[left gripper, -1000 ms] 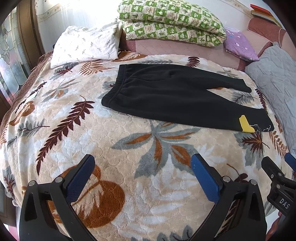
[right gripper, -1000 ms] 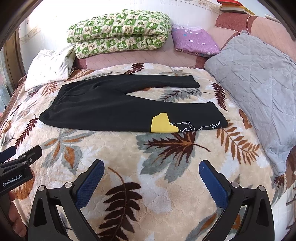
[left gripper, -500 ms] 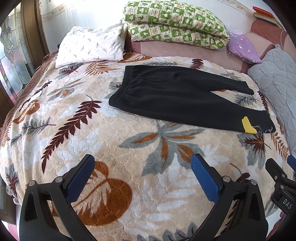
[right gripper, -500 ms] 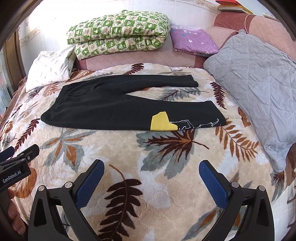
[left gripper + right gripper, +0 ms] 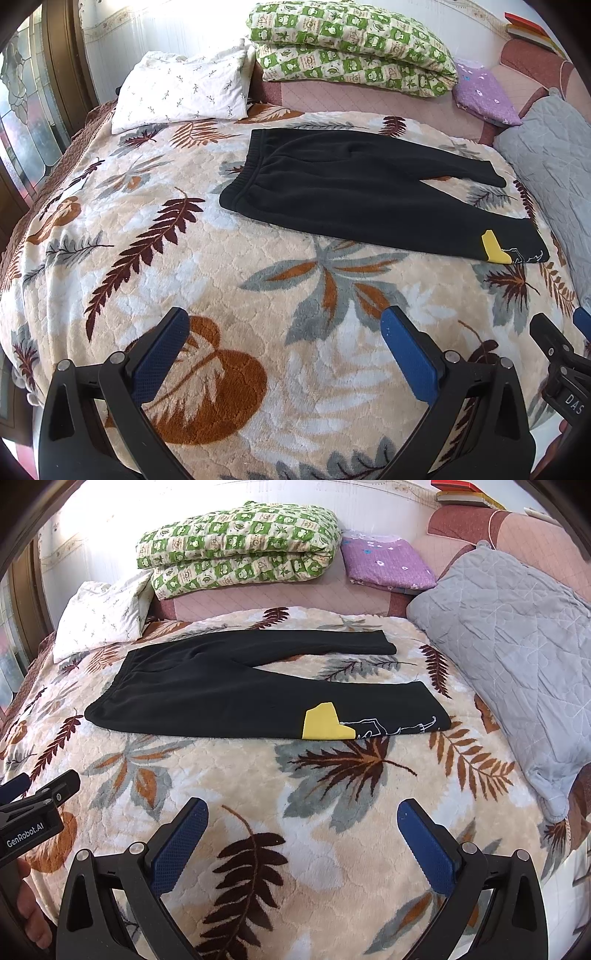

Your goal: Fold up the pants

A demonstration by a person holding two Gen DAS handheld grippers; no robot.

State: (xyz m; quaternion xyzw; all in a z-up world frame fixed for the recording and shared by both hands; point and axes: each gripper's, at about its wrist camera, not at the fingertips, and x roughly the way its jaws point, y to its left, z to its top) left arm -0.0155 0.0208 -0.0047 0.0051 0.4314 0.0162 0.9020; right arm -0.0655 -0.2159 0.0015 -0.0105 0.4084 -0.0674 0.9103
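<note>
Black pants (image 5: pixel 354 188) lie flat and spread on the bed, waistband to the left, legs to the right. The near leg carries a yellow patch (image 5: pixel 493 248) and white line print by its cuff. The pants also show in the right wrist view (image 5: pixel 236 690), with the yellow patch (image 5: pixel 325 723). My left gripper (image 5: pixel 284 332) is open and empty, above the blanket in front of the waistband end. My right gripper (image 5: pixel 303 823) is open and empty, in front of the leg end. Each gripper shows at the edge of the other's view.
A leaf-patterned blanket (image 5: pixel 207 280) covers the bed. A white pillow (image 5: pixel 181 92), a folded green checked quilt (image 5: pixel 351 40) and a purple folded cloth (image 5: pixel 484 96) lie at the back. A grey quilted pillow (image 5: pixel 517 646) lies at the right.
Both grippers have moved slightly; the left view has shifted so the pants sit further right and a bit farther. The pants have not moved. Both grippers stay open.
</note>
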